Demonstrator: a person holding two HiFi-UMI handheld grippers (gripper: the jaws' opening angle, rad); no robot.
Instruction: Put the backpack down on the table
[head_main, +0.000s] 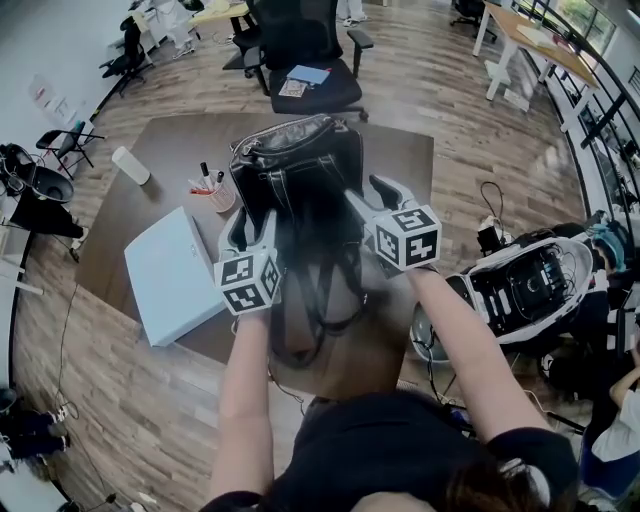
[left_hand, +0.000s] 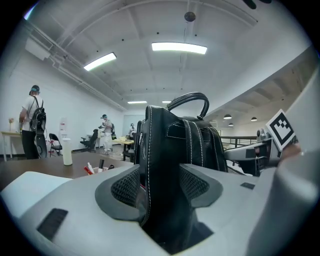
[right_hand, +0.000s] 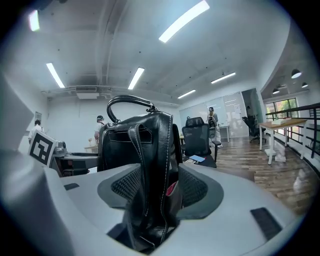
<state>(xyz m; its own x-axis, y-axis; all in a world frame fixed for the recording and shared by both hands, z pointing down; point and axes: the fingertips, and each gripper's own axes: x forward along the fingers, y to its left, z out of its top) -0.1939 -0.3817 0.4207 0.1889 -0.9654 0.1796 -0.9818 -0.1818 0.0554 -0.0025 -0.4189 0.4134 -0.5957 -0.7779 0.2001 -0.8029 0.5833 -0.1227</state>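
Left gripper (left_hand: 159, 180): jaws spread wide, pads not clamped, with a black white-stitched edge of the backpack (head_main: 297, 165) standing in the gap. Right gripper (right_hand: 159, 187): likewise apart, with a loose strap and side seam between the pads and a scrap of red behind them. Nothing gripped by either, judging from the slack hang of the leather.

Directly ahead of both grippers: the backpack, upright on the brown worktop (head_main: 400, 160), long axis vertical, carry handle arched at the top, shoulder straps trailing off the near edge toward the person. One gripper at each flank, neither hand nearer than the other. Looks set down already; likely next, a straight pull back toward the body, keeping clear of the dangling straps so as not to drag the bag over.

Further out on the worktop: a flat white box (head_main: 175, 272) to the left, a cup of pens (head_main: 218, 195), a white cylinder (head_main: 130, 165). Beyond, an office chair (head_main: 305, 60).

No brand or legible writing anywhere; only the square black-and-white markers on the gripper cubes
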